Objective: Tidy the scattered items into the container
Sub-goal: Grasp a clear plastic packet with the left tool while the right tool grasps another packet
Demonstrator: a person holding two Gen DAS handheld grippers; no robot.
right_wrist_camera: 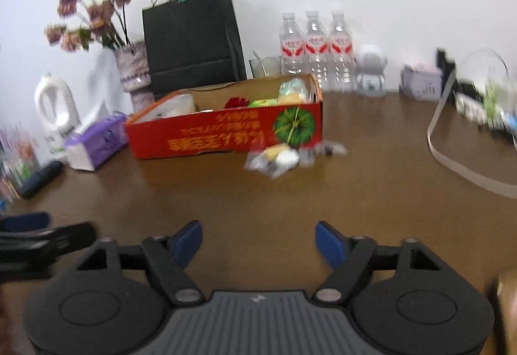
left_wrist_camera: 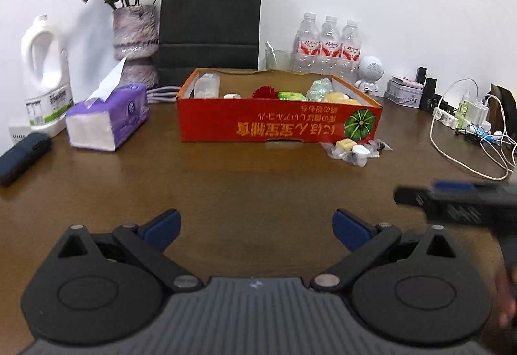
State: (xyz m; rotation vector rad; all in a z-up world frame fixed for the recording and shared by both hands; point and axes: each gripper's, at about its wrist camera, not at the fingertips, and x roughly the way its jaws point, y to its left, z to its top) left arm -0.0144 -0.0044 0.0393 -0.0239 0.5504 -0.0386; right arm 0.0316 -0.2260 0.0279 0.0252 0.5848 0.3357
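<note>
A red cardboard box point(left_wrist_camera: 278, 122) was taken as the landmark, set on a brown wooden table point(left_wrist_camera: 226, 187). Farthest to its left, a white detergent jug point(left_wrist_camera: 43, 74) with a green-and-white label too small to be read was seen, and a dark case point(left_wrist_camera: 22, 158) was laid in front of the jug. Nearer the box on the same side, a purple tissue pack point(left_wrist_camera: 108, 116) was found, its printing not legible. Behind the box's left end, a vase of dried flowers point(left_wrist_camera: 135, 41) and a black paper bag point(left_wrist_camera: 210, 22) closed with a green clip were placed against the wall.

On the box's front wall, orange East Asian characters were printed upside down beside a picture of a green pumpkin; they could not be read with confidence. Inside, a red flower, a green packet and other small things were held. Just outside the box's right front corner, a heap of small clear-wrapped items point(left_wrist_camera: 355, 150) was left on the table, touching or nearly touching the box.

Behind the box's right end, three water bottles point(left_wrist_camera: 328, 45) with red-and-white labels, the script illegible, were lined up, then a white robot figure point(left_wrist_camera: 368, 72). Far to the right, cables and a power strip point(left_wrist_camera: 465, 122) were scattered.

The left gripper point(left_wrist_camera: 257, 230) was held wide apart over bare table, nothing between its blue pads. The right gripper point(right_wrist_camera: 258, 242) was also kept apart and empty, at a somewhat narrower gap.
</note>
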